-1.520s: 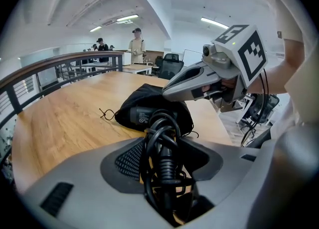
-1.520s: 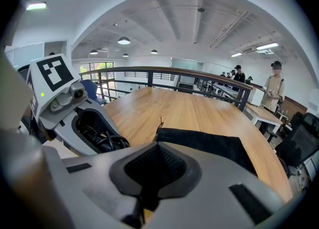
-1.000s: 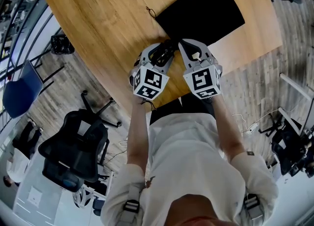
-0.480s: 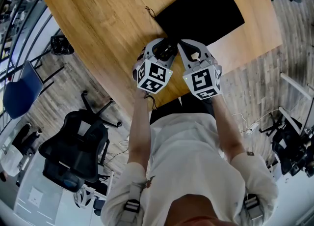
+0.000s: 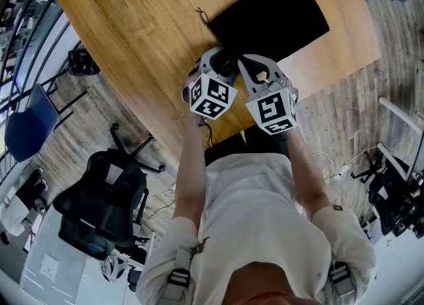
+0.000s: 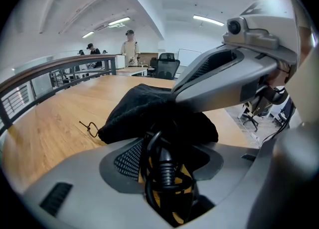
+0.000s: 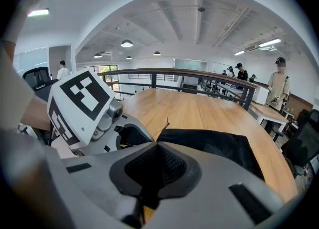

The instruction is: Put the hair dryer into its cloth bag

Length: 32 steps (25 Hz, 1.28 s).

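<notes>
The black cloth bag lies flat on the wooden table, its mouth toward me. My right gripper is shut on the bag's near rim and holds it up; the left gripper view shows that right gripper pinching the bag. My left gripper is right beside it at the mouth, jaws wide around the hair dryer's black cord and ribbed cable end. The dryer's body is hidden in the dark fabric. In the right gripper view the bag stretches ahead, the left gripper close on the left.
A thin drawstring trails from the bag's left corner. The table's near edge is just under the grippers. A black office chair and a blue chair stand on the floor at left. A railing and people stand beyond the table.
My left gripper has moved up and to the right toward the bag's mouth, closing in beside the right gripper. The right gripper and the bag have stayed put.
</notes>
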Each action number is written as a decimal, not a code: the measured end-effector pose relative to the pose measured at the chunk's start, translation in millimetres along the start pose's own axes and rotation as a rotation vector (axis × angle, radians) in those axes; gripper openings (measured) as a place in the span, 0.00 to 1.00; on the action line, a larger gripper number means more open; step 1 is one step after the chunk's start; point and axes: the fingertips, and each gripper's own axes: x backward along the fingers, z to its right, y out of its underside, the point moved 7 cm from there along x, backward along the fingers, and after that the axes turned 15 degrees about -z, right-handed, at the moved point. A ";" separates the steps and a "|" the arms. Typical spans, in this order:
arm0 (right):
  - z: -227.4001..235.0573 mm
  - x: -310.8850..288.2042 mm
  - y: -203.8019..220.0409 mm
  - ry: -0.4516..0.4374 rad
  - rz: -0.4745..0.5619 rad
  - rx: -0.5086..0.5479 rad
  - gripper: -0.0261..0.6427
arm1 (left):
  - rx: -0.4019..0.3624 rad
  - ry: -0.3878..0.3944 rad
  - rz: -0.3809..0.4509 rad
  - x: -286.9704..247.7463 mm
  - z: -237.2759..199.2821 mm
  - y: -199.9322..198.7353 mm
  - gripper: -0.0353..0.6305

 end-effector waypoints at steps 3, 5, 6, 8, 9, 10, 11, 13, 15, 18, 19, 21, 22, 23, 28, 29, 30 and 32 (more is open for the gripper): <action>-0.5 -0.6 0.3 -0.002 0.005 -0.005 0.07 | -0.018 -0.010 -0.016 -5.6 -0.8 1.1 0.41; -0.3 -1.3 1.1 -0.002 0.008 -0.006 0.07 | -0.022 -0.013 -0.019 -8.3 -1.2 3.2 0.41; 0.3 -1.4 1.9 0.000 0.005 -0.006 0.07 | -0.021 -0.012 -0.016 -9.1 -1.2 3.7 0.41; 1.4 -1.6 2.7 0.001 0.001 -0.006 0.07 | -0.020 -0.010 -0.012 -9.7 -1.3 3.5 0.41; 1.3 -1.7 2.7 0.000 0.003 -0.007 0.07 | -0.020 -0.009 -0.010 -9.7 -1.2 3.4 0.41; 1.1 -1.7 2.7 0.000 0.004 -0.008 0.07 | -0.019 -0.007 -0.009 -9.5 -1.1 3.4 0.42; 0.9 -1.6 2.8 0.000 0.003 -0.008 0.07 | -0.018 -0.007 -0.008 -9.3 -1.0 3.5 0.42; 0.6 -1.3 3.2 0.002 0.001 -0.007 0.07 | -0.017 -0.013 -0.009 -8.4 -1.2 3.9 0.43; 0.5 -0.8 3.4 0.005 0.001 -0.007 0.07 | -0.019 -0.021 -0.016 -6.9 -1.5 4.5 0.46; 1.1 -0.2 3.0 0.006 0.003 -0.007 0.07 | -0.018 -0.016 -0.026 -4.5 -1.4 7.2 0.49; 1.2 -0.5 2.8 0.005 0.006 -0.008 0.07 | -0.015 -0.012 -0.028 -3.5 -1.3 8.7 0.49; 1.3 -1.0 2.7 0.003 0.008 -0.008 0.07 | -0.007 -0.003 -0.031 -0.8 -0.9 11.5 0.51; 1.6 -1.0 2.9 0.004 0.007 -0.007 0.07 | -0.004 -0.002 -0.031 0.9 -0.6 12.7 0.52; 1.7 -0.9 3.3 0.006 0.004 -0.005 0.07 | -0.003 -0.003 -0.031 2.7 0.1 13.9 0.52; 0.7 -0.7 4.3 0.007 0.002 -0.004 0.07 | -0.001 -0.006 -0.044 10.5 3.6 25.7 0.52; 0.7 -0.4 4.3 0.007 0.001 -0.004 0.07 | 0.001 -0.007 -0.048 12.2 4.0 28.5 0.52; 0.5 -0.2 4.3 0.006 0.004 -0.005 0.07 | 0.004 -0.008 -0.051 14.0 4.5 31.2 0.52; -0.1 -0.6 4.5 0.002 0.011 -0.005 0.07 | 0.011 -0.010 -0.057 16.9 5.7 36.6 0.52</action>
